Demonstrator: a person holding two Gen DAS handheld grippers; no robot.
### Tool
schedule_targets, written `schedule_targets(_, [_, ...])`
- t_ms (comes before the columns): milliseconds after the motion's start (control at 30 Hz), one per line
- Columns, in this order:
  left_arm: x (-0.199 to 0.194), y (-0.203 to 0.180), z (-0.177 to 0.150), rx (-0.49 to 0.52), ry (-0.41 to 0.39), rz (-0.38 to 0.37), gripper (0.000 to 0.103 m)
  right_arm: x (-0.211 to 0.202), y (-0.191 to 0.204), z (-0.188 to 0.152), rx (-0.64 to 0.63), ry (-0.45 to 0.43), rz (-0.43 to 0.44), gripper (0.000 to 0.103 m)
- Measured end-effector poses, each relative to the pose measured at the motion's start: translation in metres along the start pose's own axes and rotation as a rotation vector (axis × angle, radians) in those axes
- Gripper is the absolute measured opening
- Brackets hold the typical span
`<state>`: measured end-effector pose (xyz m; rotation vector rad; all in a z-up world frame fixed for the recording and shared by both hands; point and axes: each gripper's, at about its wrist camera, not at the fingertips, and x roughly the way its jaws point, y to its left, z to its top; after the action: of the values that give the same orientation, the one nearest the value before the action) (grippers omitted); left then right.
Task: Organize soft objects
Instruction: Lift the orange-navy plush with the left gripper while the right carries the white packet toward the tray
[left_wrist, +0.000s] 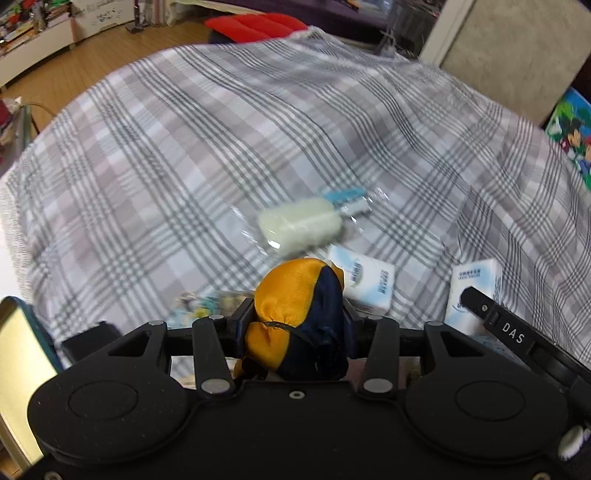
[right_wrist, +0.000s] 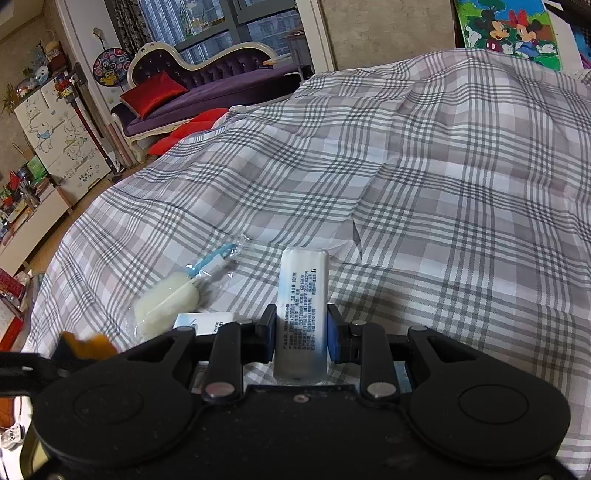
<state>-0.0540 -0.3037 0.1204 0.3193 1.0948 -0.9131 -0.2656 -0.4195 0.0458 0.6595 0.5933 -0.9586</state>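
My left gripper (left_wrist: 295, 314) is shut on an orange and navy satin pouch (left_wrist: 295, 295), held above the plaid bedspread (left_wrist: 221, 147). My right gripper (right_wrist: 301, 328) is shut on a white tissue pack (right_wrist: 303, 295) standing upright between its jaws. A pale sponge brush in clear wrap (left_wrist: 301, 225) lies on the bed ahead; it also shows in the right wrist view (right_wrist: 166, 302). Another tissue pack (left_wrist: 364, 282) lies just right of the pouch, and one more tissue pack (left_wrist: 471, 291) stands farther right, beside the right gripper's arm (left_wrist: 517, 336).
A flat printed packet (left_wrist: 199, 304) lies under the left gripper. A tissue pack (right_wrist: 207, 321) lies left of the right gripper. Red cushions (right_wrist: 153, 92) and a purple couch (right_wrist: 221, 88) stand beyond the bed. A cartoon poster (right_wrist: 506, 29) hangs at the far right. Wooden floor (left_wrist: 92, 62) lies left.
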Motion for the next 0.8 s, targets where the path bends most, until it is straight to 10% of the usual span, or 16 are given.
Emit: schedule_targets(800, [-0.054,0.248,-0.112,-0.32,0.036,0.324,0.045,-0.018,0.03,-0.011,-0.077,-0.041,0.12,0.026])
